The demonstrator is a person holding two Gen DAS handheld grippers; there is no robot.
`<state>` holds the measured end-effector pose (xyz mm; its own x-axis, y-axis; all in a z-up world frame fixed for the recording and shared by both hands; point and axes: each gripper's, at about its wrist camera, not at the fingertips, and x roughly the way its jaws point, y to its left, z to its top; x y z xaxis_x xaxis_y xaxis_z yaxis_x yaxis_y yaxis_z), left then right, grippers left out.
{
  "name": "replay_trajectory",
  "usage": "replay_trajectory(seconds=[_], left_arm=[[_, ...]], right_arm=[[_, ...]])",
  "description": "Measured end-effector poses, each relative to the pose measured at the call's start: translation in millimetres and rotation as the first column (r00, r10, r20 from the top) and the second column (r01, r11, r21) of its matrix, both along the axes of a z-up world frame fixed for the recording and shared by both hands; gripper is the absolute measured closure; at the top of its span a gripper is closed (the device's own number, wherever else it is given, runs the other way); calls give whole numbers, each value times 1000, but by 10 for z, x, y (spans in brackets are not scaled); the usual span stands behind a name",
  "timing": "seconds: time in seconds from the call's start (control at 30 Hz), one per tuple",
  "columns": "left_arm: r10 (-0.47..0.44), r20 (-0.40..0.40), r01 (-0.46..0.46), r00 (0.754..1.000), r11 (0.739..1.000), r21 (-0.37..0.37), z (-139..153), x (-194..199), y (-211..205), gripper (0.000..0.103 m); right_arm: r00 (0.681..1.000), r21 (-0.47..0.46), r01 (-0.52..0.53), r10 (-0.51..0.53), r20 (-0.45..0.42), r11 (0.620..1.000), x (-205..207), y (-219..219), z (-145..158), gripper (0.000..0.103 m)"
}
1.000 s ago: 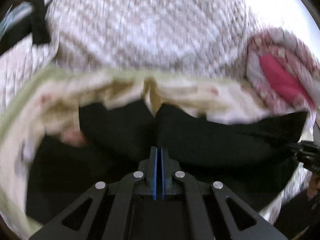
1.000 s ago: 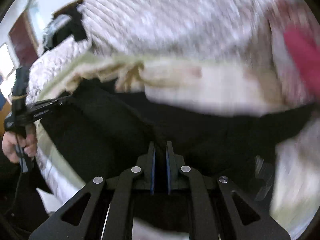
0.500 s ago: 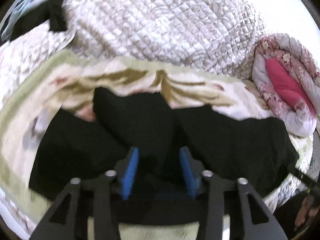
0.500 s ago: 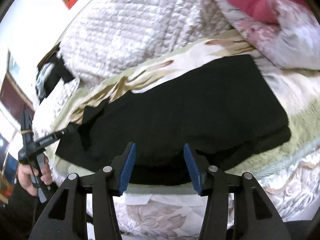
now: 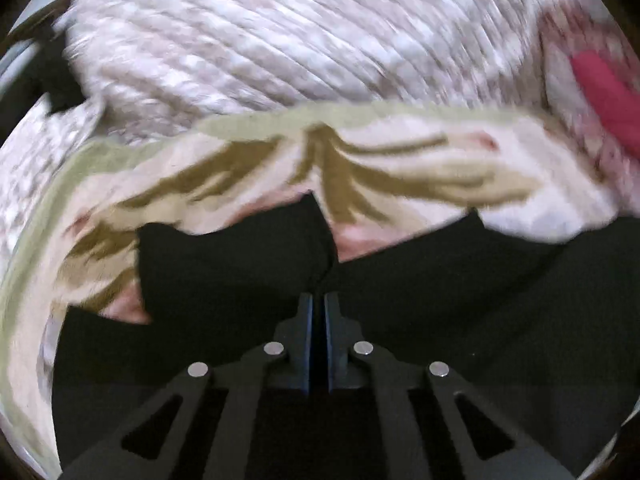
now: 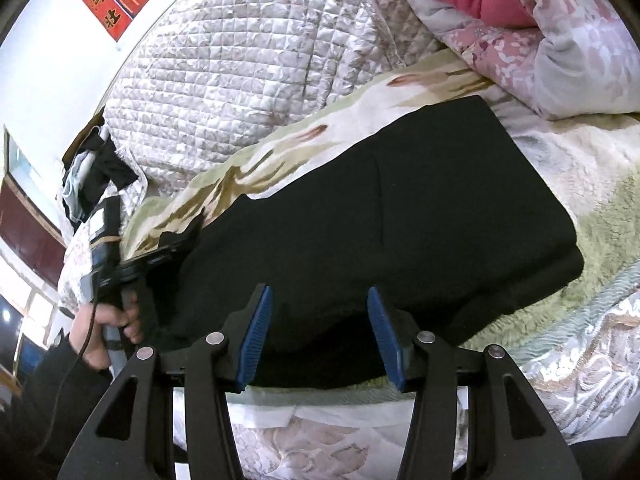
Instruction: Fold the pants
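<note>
Right now my left gripper (image 5: 318,300) has its 2 blue ribbed pads nearly together, pinching a thin ridge of the black pants (image 5: 240,272) that rises to a seam just above the tips; those jaws have just been closing, with the cloth between them. That view is smeared with blur, but the pants fill the lower half of the frame as a soft, matte, dark sheet with a notched upper edge.

My right gripper (image 6: 320,332) stands apart, its blue pads (image 6: 256,332) spread wide over the near edge of the pants (image 6: 400,216), pressing on nothing. In this sharper view the pants lie as a broad, flat slab running from the lower left toward the upper right of the frame, with a squared corner at the right and a thicker doubled layer along the bottom edge.

They rest on a fuzzy cream blanket (image 6: 592,184) with a pale green border and tan leaf shapes. Behind it, in the upper middle, bulges a quilted white bedspread (image 6: 240,72) stitched in small squares. A pink floral comforter (image 6: 560,40) with a red lining is rolled in the upper right. At the left edge my hand (image 6: 104,320) grips the black handle of the left gripper (image 6: 168,252), its tip at the left end of the pants.
</note>
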<state>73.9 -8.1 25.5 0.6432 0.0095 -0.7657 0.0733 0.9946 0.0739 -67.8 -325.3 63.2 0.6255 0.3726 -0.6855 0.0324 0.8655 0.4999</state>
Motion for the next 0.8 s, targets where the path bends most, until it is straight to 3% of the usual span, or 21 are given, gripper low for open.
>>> replay_trajectory(seconds=[0.1, 0.2, 0.27, 0.37, 0.43, 0.5, 0.53, 0.6, 0.77, 0.8], left_arm=[[130, 151, -119, 980, 990, -81, 302, -441, 371, 98], [300, 238, -261, 924, 948, -180, 452, -1030, 800, 97], [378, 199, -333, 904, 916, -224, 328, -1267, 1052, 97], [422, 38, -398, 906, 877, -268, -21, -1338, 1357, 97], [439, -47, -426, 897, 832, -356, -162, -1351, 1541, 97], [449, -59, -433, 891, 805, -405, -170, -1341, 1606, 93], [456, -54, -436, 888, 800, -411, -153, -1329, 1621, 90], [469, -36, -439, 883, 796, -417, -123, -1331, 1626, 73], [443, -31, -414, 896, 808, -419, -111, -1309, 1587, 71], [437, -31, -409, 899, 811, -419, -112, -1302, 1588, 66]], right_arm=[[1000, -2, -2, 2, 3, 1000, -3, 5, 0, 53], [1000, -9, -4, 4, 3, 1000, -5, 11, -10, 53], [1000, -15, -7, 7, 1, 1000, -1, 23, -18, 53], [1000, -34, -10, 11, 7, 999, -4, 48, -7, 53], [1000, -42, -9, 10, 15, 999, -24, 41, 8, 53], [1000, -50, -1, 2, 22, 999, -59, 19, 19, 53], [1000, -57, 8, -6, 26, 998, -83, 4, 28, 53], [999, -68, 29, -27, 35, 997, -133, -43, 47, 53], [990, -75, 131, -126, 68, 989, -284, -227, 93, 53], [987, -74, 150, -145, 68, 986, -297, -266, 92, 53]])
